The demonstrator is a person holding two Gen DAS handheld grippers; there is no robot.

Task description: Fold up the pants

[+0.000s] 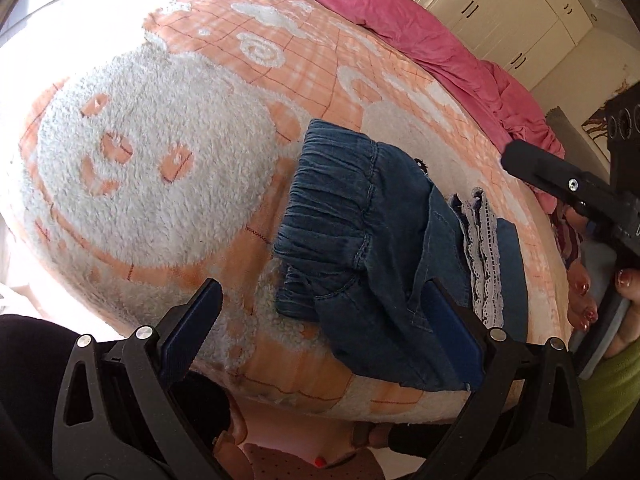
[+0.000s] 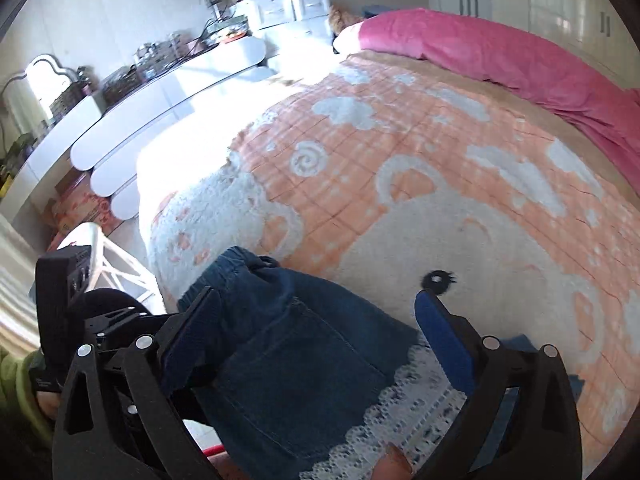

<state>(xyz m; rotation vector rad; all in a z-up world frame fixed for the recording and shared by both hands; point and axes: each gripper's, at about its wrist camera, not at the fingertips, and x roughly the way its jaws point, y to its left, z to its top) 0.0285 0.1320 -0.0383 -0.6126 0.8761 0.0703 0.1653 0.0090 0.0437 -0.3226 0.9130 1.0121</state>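
Small dark denim pants (image 1: pixel 360 248) with an elastic waistband and white lace hems (image 1: pixel 482 248) lie folded near the bed's front edge, on an orange and white fleece blanket (image 1: pixel 160 184). My left gripper (image 1: pixel 320 320) is open just in front of them, its right finger lying against the denim. In the right wrist view the pants (image 2: pixel 296 364) fill the space under my right gripper (image 2: pixel 316 320), which is open above the back pocket, with the lace trim (image 2: pixel 400 412) near its right finger. The right gripper's body (image 1: pixel 560 184) shows at the right of the left wrist view.
A pink duvet (image 2: pixel 520 56) lies along the far side of the bed. White cupboards (image 1: pixel 500 12) stand behind it. A white scalloped dresser (image 2: pixel 160 96) with clutter stands left of the bed. A hand with painted nails (image 1: pixel 584 292) and a green sleeve (image 1: pixel 612 392) show at the right.
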